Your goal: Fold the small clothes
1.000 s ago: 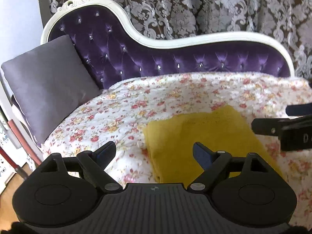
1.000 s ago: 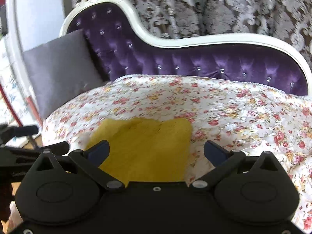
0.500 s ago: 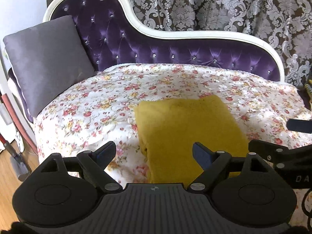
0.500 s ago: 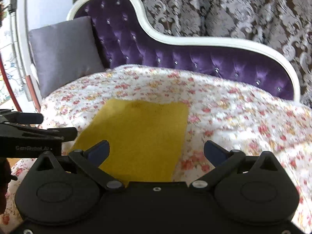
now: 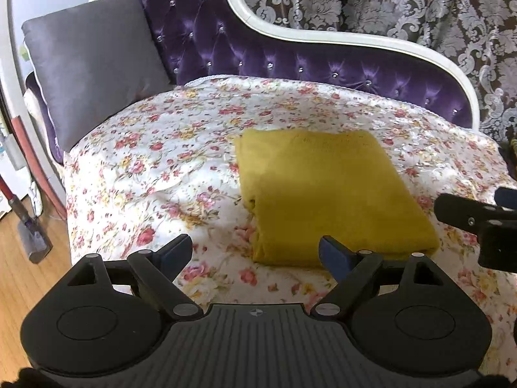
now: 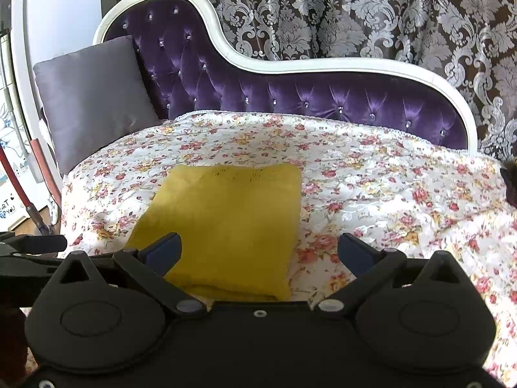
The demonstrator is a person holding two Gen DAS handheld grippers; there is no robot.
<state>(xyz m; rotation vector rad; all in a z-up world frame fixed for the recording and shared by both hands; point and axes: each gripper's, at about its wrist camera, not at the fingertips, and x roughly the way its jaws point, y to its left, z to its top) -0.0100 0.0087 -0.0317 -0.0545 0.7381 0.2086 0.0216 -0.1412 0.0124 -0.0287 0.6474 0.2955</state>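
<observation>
We have pulled both wide-open, empty claws, left claw (image 5: 255,250) and right claw (image 6: 260,250), back from the folded yellow cloth (image 5: 329,194); a careless regrab risks unfolding it on the soft floral cover (image 5: 161,174).

Your right claw (image 6: 258,252) hangs with its jaws spread wide and nothing between them, above the near edge of the folded yellow garment (image 6: 226,220), which lies flat on the floral bedspread (image 6: 371,187); your left claw (image 6: 32,245) shows at the left edge

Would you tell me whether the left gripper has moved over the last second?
Yes. The left gripper has pulled back from the sofa; the yellow cloth's near edge now shows beyond it.
</observation>
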